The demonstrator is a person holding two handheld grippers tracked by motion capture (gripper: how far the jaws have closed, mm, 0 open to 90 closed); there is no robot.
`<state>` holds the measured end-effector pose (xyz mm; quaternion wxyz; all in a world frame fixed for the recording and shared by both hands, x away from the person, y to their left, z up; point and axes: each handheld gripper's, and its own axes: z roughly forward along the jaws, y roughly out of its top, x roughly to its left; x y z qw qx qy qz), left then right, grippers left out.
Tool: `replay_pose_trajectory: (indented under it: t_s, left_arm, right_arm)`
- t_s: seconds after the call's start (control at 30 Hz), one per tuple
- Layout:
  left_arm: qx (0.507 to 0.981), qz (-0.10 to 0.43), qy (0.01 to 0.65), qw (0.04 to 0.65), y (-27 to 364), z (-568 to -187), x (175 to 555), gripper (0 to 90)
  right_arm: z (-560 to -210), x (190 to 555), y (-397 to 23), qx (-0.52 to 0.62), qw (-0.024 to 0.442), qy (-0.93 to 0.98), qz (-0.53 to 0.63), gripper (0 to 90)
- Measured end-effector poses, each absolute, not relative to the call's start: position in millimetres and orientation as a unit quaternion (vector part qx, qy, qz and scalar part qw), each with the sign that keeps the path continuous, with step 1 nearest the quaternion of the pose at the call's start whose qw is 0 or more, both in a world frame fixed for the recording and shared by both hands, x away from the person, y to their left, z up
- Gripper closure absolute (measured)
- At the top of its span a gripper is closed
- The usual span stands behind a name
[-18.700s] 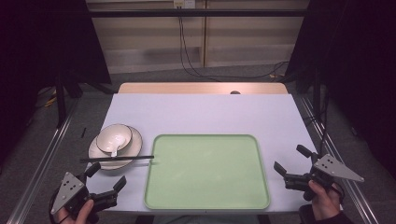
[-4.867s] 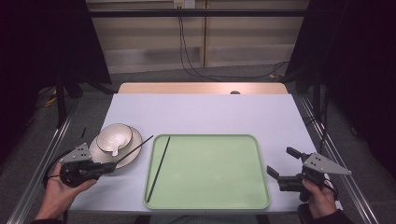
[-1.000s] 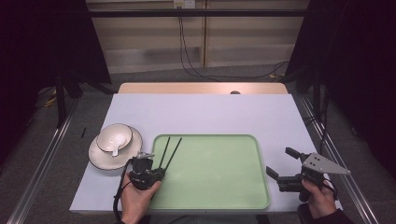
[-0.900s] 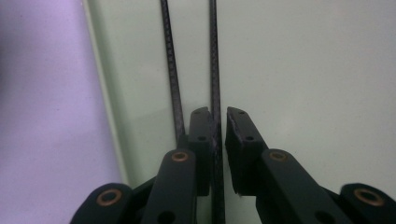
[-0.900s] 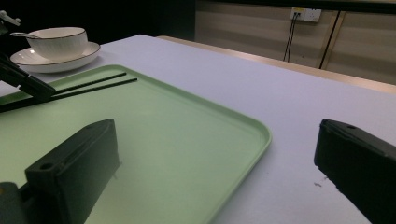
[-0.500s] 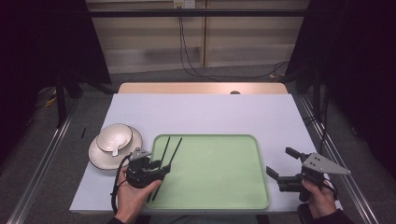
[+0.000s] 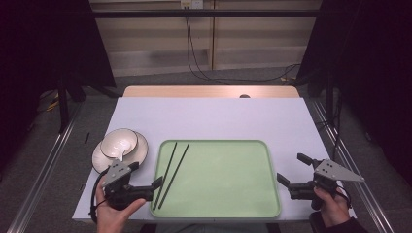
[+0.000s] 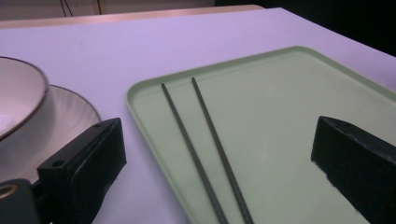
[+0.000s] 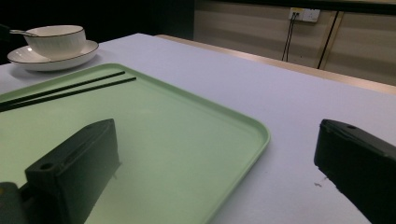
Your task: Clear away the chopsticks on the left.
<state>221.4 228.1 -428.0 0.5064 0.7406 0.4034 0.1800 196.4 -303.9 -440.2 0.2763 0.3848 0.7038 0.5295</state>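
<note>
Two black chopsticks (image 7: 170, 170) (image 8: 205, 140) (image 9: 70, 88) lie side by side on the left part of the green tray (image 7: 223, 179) (image 8: 280, 116) (image 9: 163, 130). Left of the tray, a white bowl (image 7: 119, 142) (image 8: 18, 98) (image 9: 53, 39) sits on a white plate (image 7: 138, 148) (image 8: 65, 116) (image 9: 51, 60). A spoon handle (image 9: 18, 31) sticks out of the bowl. My left gripper (image 7: 145, 174) (image 8: 215, 140) is open at the tray's front-left corner, with nothing between its jaws. My right gripper (image 7: 293, 168) (image 9: 217, 140) is open and holds nothing beside the tray's right edge.
The white table top (image 7: 218, 121) has free room behind the tray. A wooden strip (image 7: 209, 91) runs along the far edge. Cables (image 7: 194, 43) hang on the back wall. Metal rails (image 7: 43, 165) run beside the table.
The left gripper has drawn back to the left, away from the near ends of the chopsticks, and stands open. The chopsticks stay on the tray. The right gripper has not moved.
</note>
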Motion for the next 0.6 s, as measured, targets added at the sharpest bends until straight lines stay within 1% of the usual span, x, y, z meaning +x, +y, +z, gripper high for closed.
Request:
replay_pose_trajectory:
  t_s: [0.1,0.13,0.23,0.3,0.33,0.37,0.47,0.6]
  left_arm:
    - [0.741,0.191,0.383,0.517,247,-429,209,2.6]
    - [0.737,0.203,0.381,0.52,251,-430,205,2.4]
    - [0.716,0.231,0.394,0.528,261,-435,196,1.3]
    - [0.692,0.226,0.408,0.551,267,-435,192,1.7]
    - [0.682,0.244,0.416,0.549,271,-435,190,1.8]
    - [0.68,0.249,0.417,0.549,275,-436,188,1.1]
    - [0.673,0.247,0.423,0.554,283,-438,185,1.2]
    - [0.675,0.244,0.419,0.556,283,-438,186,1.2]
  right_arm:
    - [-440,197,-304,0.387,0.278,0.702,0.529,0.0]
    - [-440,197,-305,0.387,0.28,0.703,0.528,0.0]
    - [-440,197,-305,0.387,0.28,0.703,0.528,0.0]
    - [-440,197,-305,0.388,0.278,0.701,0.529,0.0]
    - [-440,196,-305,0.388,0.278,0.701,0.529,0.0]
    - [-440,196,-305,0.39,0.278,0.701,0.529,0.0]
    - [-440,196,-305,0.391,0.277,0.701,0.529,0.0]
    - [-440,197,-306,0.392,0.278,0.701,0.528,0.0]
